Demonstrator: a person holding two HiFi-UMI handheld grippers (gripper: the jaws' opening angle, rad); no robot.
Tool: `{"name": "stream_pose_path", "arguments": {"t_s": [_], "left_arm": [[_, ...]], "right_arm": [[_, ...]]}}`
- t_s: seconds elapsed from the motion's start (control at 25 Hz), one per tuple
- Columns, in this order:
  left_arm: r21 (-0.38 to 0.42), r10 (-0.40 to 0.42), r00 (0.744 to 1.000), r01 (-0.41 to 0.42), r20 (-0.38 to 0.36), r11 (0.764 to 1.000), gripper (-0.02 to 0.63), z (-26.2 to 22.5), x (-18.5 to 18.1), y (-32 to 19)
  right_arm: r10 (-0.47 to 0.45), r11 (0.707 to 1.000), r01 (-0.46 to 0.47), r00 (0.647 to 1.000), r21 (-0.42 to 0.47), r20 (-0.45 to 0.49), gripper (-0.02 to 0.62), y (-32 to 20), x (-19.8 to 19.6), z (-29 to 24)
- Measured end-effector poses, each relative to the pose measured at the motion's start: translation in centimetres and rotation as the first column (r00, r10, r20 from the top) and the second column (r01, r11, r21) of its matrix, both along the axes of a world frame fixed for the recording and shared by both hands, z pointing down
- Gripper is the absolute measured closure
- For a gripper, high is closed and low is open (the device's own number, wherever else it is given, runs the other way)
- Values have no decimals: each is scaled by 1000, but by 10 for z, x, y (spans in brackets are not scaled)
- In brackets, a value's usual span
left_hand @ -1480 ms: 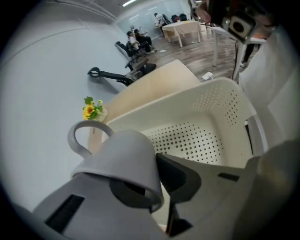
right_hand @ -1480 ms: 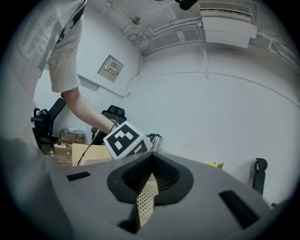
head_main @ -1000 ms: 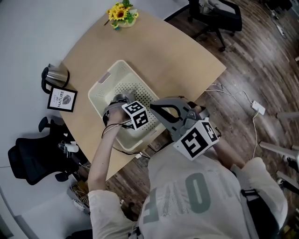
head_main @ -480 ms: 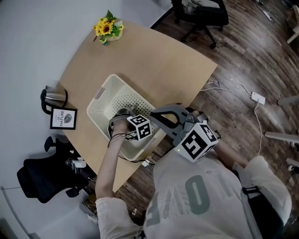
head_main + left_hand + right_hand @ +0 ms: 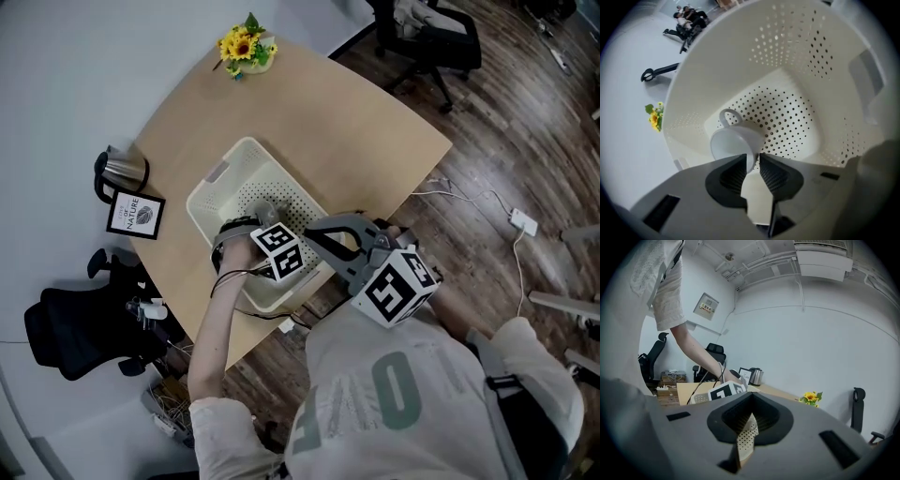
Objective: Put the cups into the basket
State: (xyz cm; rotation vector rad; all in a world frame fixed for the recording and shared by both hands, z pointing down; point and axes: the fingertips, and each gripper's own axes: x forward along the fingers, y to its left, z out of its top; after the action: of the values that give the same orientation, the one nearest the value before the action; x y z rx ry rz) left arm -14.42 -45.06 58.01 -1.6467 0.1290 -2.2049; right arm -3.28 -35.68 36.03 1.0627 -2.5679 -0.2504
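A cream perforated basket [image 5: 220,183] stands on the wooden table. My left gripper [image 5: 267,227] reaches down into it, shut on the rim of a white cup [image 5: 733,140] with a loop handle. The cup hangs tilted just above the basket's dotted floor [image 5: 787,126], with the left gripper [image 5: 752,160] pinching its near edge. In the head view the cup [image 5: 263,208] shows only partly past the marker cube. My right gripper [image 5: 315,228] sits at the basket's near right wall, and a strip of that perforated wall fills the slit of the right gripper [image 5: 748,423].
On the table [image 5: 356,122] stand a steel kettle [image 5: 122,171], a framed picture [image 5: 136,214] and a small sunflower pot [image 5: 247,42]. Black office chairs [image 5: 427,33] stand around it. A cable and adapter [image 5: 518,221] lie on the wood floor.
The head view has shifted. My left gripper stays low inside the basket with the cup in it. The right gripper stays at the basket's wall.
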Motion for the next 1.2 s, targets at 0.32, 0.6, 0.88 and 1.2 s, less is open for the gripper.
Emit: {"name": "stream_pose_path", "arguments": {"t_s": [0.32, 0.6, 0.88, 1.2], "left_arm": [[114, -148, 906, 208, -397, 971, 515, -113, 13, -8], [104, -169, 420, 554, -892, 826, 517, -208, 1, 8], [-28, 167, -142, 837, -976, 547, 597, -270, -29, 60], [-72, 291, -231, 881, -928, 468, 597, -264, -34, 95]], "right_arm": [[-137, 988, 141, 989, 62, -60, 597, -1, -28, -10], [-169, 980, 174, 984, 95, -61, 597, -15, -43, -19], [-207, 976, 206, 978, 69, 8, 597, -12, -59, -19], [-161, 987, 162, 980, 3, 117, 597, -15, -69, -14]]}}
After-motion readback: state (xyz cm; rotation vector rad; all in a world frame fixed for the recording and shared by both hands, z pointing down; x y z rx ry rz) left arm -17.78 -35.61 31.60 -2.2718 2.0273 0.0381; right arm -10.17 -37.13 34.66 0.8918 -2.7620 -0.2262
